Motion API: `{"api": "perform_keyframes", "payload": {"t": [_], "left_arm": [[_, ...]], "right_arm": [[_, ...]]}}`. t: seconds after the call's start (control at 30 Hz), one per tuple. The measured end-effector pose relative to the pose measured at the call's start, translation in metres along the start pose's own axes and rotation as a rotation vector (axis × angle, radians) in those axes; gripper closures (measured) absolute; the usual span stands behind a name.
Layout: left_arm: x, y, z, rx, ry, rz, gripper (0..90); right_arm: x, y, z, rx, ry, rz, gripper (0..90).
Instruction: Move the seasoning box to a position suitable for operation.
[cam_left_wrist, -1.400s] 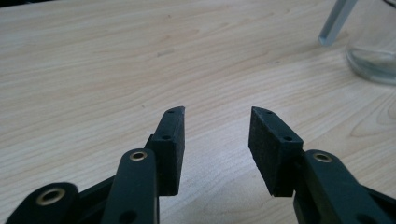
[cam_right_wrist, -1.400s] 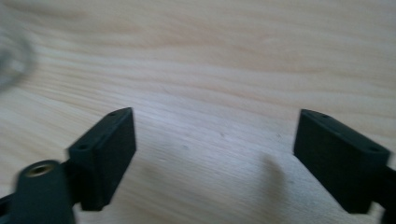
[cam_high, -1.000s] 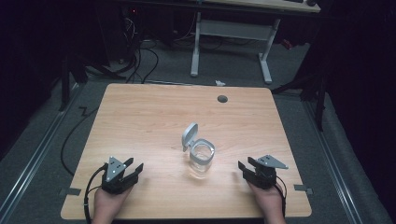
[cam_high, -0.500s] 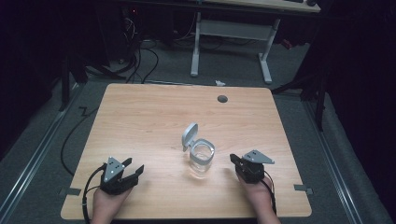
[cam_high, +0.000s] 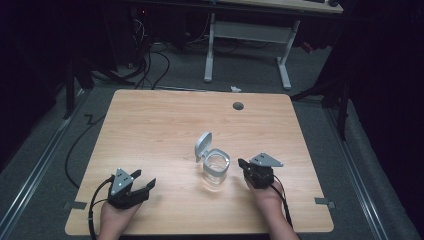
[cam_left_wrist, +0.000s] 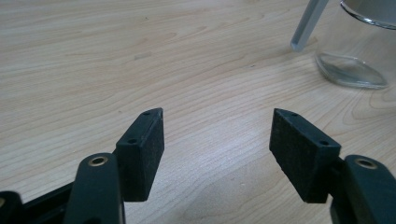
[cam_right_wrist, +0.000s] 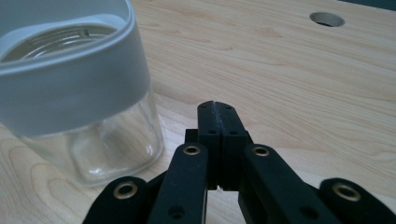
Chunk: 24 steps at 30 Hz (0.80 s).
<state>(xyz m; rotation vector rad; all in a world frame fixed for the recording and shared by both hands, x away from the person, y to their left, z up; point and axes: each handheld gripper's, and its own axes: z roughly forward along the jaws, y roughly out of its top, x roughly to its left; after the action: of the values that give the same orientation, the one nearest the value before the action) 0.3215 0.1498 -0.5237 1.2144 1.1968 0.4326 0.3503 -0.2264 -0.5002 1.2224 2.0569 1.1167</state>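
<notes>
- The bench (cam_high: 150, 125) has a light wood-grain top, smooth with a soft satin sheen; a round hole (cam_high: 238, 106) is cut through it near the far edge.
- The jar (cam_high: 216, 172) is clear, glossy glass with a thick base that throws bright reflections; its collar looks like matt grey-white plastic, smooth.
- The flip lid (cam_high: 202, 144) looks like the same matt grey plastic.
- The left tool (cam_left_wrist: 217, 140) has matt black plastic arms with brass-coloured rivets; its pads (cam_left_wrist: 142, 151) look like rough, grainy black rubber.
- The right tool (cam_right_wrist: 217, 112) is the same matt black plastic, with brass-coloured rivets.
- The three-cornered plate (cam_high: 266, 160) on the right tool is dull grey, smooth.
</notes>
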Motion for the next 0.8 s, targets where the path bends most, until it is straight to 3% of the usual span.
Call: {"api": "perform_keyframes", "payload": {"t": [0.2, 0.33, 0.63, 0.8], "left_arm": [[0.0, -0.002, 0.001, 0.012, 0.009, 0.003, 37.0], [0.0, -0.002, 0.0, 0.016, 0.005, -0.015, 38.1], [0.0, -0.003, 0.001, 0.017, 0.008, -0.007, 38.4], [-0.001, -0.004, 0.001, 0.017, 0.006, 0.0, 38.6]], "right_arm": [[0.01, 0.004, 0.016, 0.005, 0.034, -0.016, 90.0], [0.014, 0.005, 0.019, 0.003, 0.043, -0.027, 90.0], [0.018, 0.004, 0.014, -0.003, 0.056, -0.021, 90.0], [0.027, 0.001, 0.005, -0.008, 0.075, -0.043, 90.0]]}}
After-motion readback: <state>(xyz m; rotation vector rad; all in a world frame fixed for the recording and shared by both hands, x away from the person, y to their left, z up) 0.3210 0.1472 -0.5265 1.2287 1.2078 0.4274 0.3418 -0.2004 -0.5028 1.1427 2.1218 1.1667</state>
